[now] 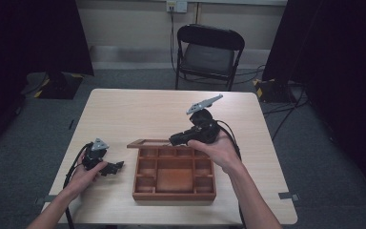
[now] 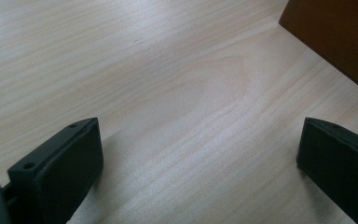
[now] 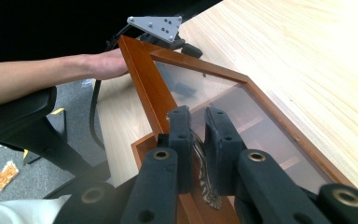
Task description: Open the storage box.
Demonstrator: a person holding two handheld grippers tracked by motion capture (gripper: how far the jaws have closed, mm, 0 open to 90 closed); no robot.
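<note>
- The left gripper rests on the table near its left edge, just beside the box, jaws spread wide over bare wood
- The wooden box with open compartments sits near the table's front edge, about midway along it
- Its glass lid is raised at the box's far side
- The right gripper pinches the lid's ornate metal handle, jaws clenched on it

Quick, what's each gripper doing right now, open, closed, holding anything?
Left gripper: open, jaws wide apart over the bare table, holding nothing.
Right gripper: closed on the frame of the wooden box's glass lid, at its metal clasp.
</note>
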